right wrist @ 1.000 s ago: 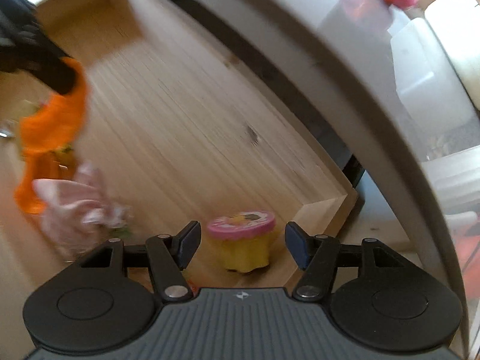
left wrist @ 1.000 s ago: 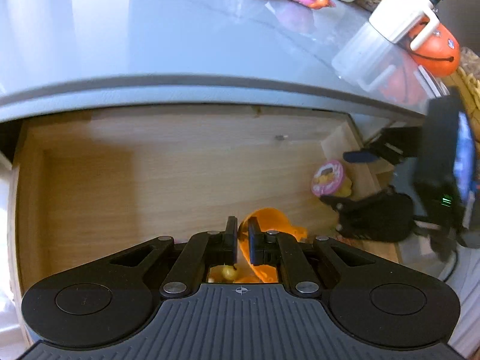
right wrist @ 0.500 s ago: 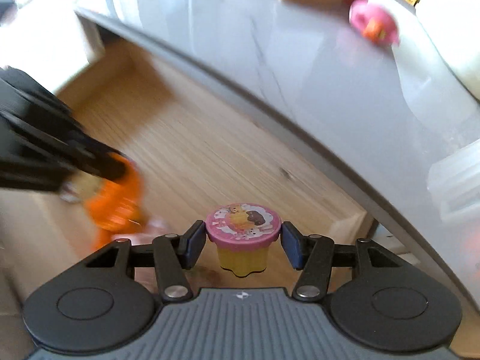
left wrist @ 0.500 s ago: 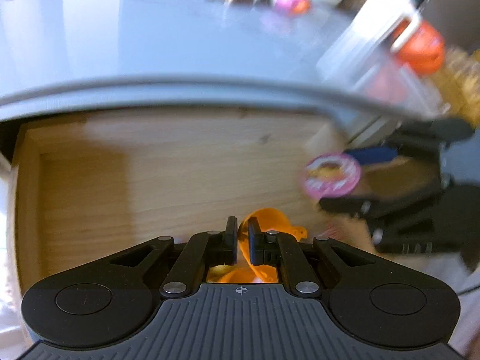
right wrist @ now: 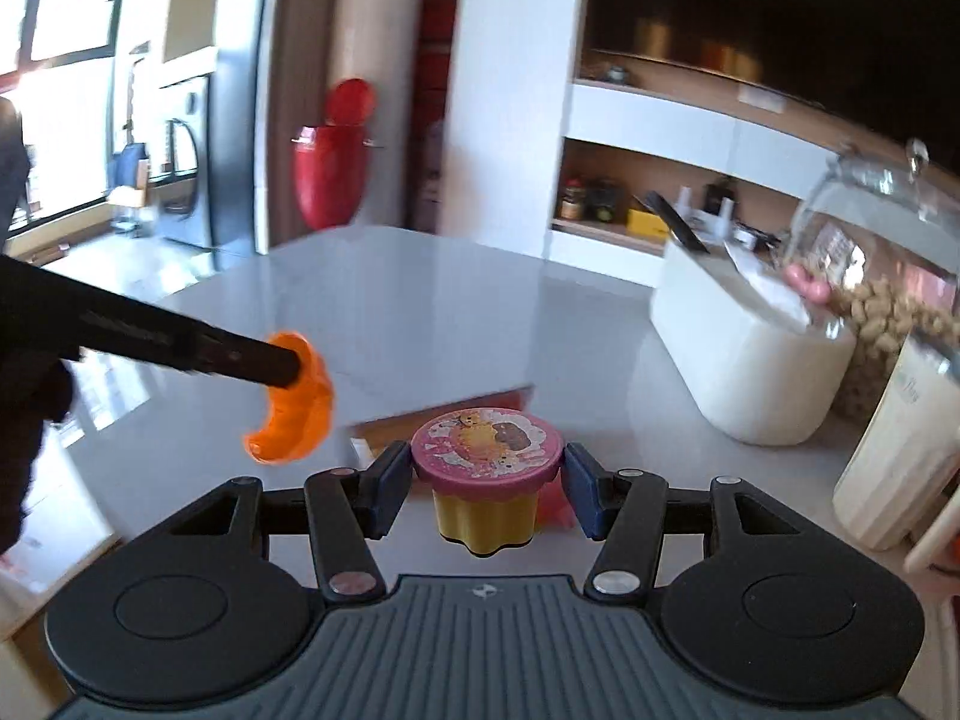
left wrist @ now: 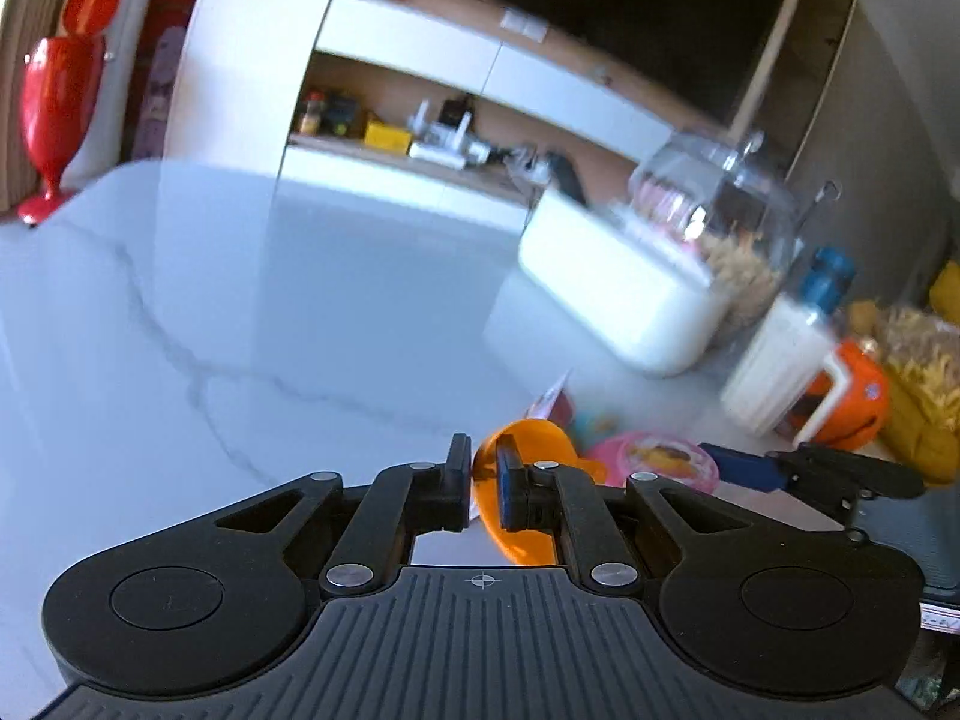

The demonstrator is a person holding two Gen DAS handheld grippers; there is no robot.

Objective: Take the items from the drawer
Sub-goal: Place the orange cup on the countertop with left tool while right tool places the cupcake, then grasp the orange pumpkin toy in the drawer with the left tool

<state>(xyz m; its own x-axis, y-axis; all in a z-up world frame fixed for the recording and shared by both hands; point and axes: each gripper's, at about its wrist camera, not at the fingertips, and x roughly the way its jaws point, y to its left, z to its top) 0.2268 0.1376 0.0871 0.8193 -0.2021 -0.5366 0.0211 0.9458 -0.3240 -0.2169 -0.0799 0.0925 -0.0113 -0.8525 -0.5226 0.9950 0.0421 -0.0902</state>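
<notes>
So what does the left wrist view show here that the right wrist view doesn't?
Only the left wrist view shows the blue-capped white bottle and the orange pumpkin-face toy behind it. Only the right wrist view shows the yellow cup under the pink lid. Both share the orange piece in the left gripper, the right gripper, the white box and the red vase.

grey marble countertop (left wrist: 252, 312), white wall shelves (right wrist: 672, 120), bright windows (right wrist: 66, 72) far left.
</notes>
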